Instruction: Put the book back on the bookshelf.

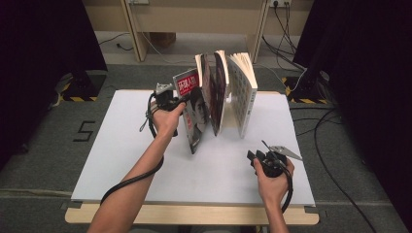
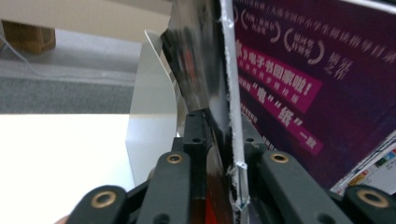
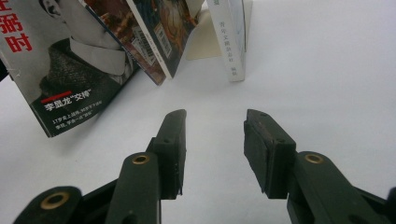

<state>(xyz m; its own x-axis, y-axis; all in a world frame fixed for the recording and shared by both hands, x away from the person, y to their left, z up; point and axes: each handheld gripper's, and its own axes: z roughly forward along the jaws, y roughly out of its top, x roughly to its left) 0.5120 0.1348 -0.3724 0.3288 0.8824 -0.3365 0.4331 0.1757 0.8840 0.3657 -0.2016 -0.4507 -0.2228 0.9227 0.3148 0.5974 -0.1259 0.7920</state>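
Now the left gripper [image 1: 182,103] clamps the edge of a glossy magazine [image 1: 193,116], black-and-white portrait cover with red Chinese characters, standing tilted near the table's [image 1: 121,160] centre. At its three o'clock stand another magazine [image 1: 216,92] and a thick white paperback [image 1: 244,92], spine lettering too small to read. Down at five o'clock, the right gripper [image 1: 257,158] hovers released, matte black jaws apart over bare white tabletop.
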